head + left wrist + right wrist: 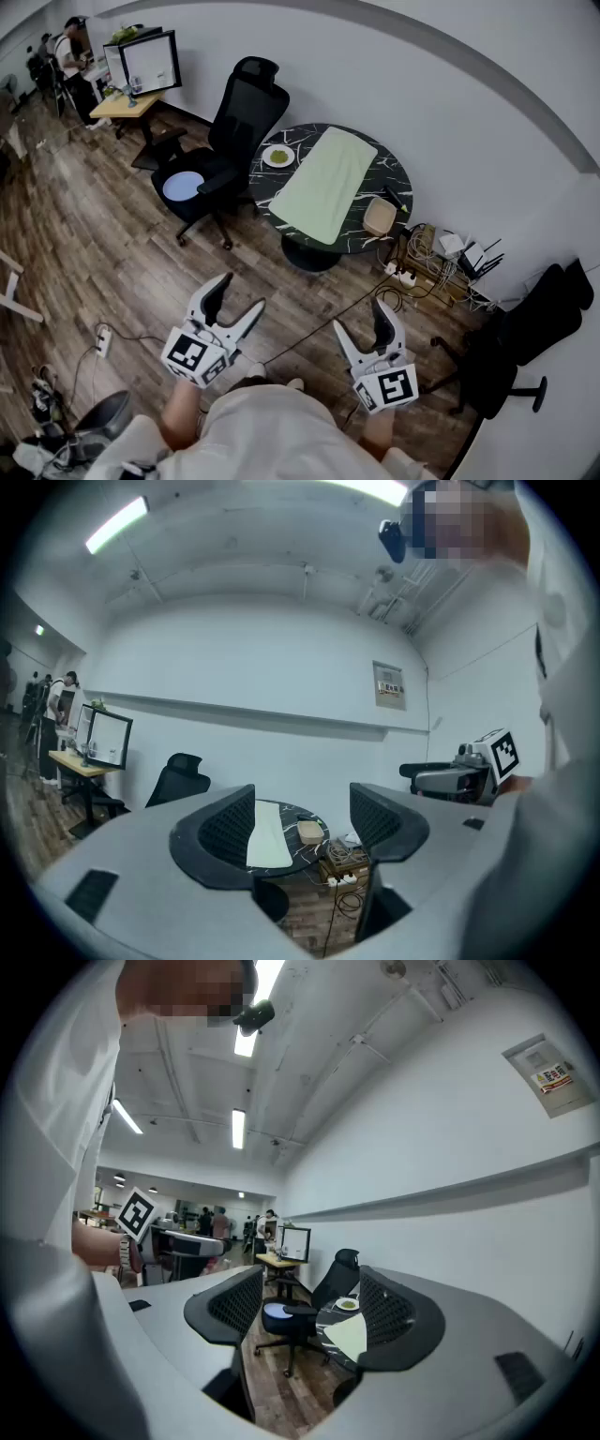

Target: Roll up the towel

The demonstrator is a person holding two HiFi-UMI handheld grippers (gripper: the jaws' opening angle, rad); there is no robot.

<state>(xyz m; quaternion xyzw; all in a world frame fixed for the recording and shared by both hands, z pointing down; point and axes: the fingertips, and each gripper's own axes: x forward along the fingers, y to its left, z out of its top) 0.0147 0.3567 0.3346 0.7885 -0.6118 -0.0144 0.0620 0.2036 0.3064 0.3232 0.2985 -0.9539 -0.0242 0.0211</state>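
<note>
Left gripper point(239, 295) and right gripper point(361, 319): both released, jaws spread wide, nothing between them, held level in front of the person. The towel point(325, 185) lies flat and unrolled on the round counter point(398, 173), well apart from both grippers, ahead across open floor. Its long axis runs from the counter's near edge, where one short end rests, toward the far edge by the wall. A plate point(277, 156) sits just beside its left long side. Neither gripper is clearly nearer; the left gripper view frames the towel between its jaws. Judgement: rolling has not begun, and the near short end is the likely starting end.
</note>
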